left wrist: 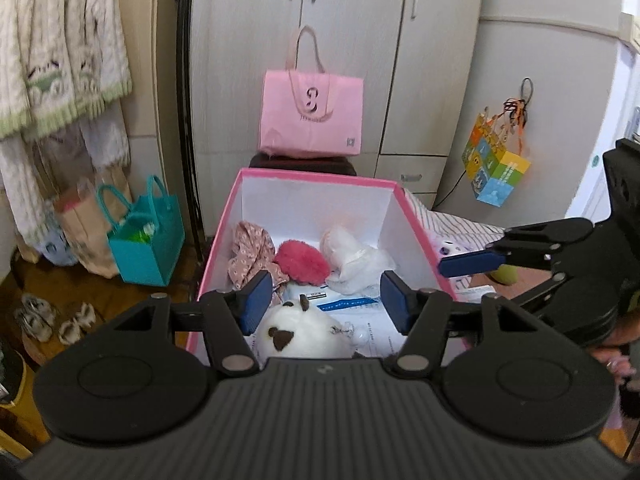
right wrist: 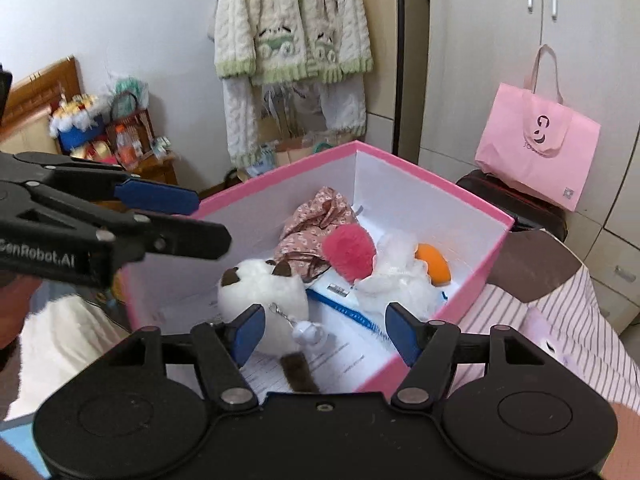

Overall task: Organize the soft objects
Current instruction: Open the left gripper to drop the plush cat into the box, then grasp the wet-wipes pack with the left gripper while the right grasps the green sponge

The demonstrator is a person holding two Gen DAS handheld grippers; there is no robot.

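Left gripper (left wrist: 322, 304): jaws apart, nothing between the pads. It hangs over the near end of the pink box (left wrist: 316, 178), blue pads clear of all contents.

Contents of the box, left to right in the left wrist view: a floral cloth (left wrist: 250, 256) against the left wall; a pink fluffy ball (left wrist: 302, 260) touching it; a white mesh bundle (left wrist: 352, 260) just beside the ball. The white plush toy (left wrist: 298, 330) lies nearest the camera, below and between the left pads, not touched. An orange item (right wrist: 434, 262) shows behind the mesh bundle in the right wrist view only.

Right gripper (right wrist: 324, 332): jaws apart, holding nothing. The plush toy sits just beyond its left pad; contact cannot be determined.
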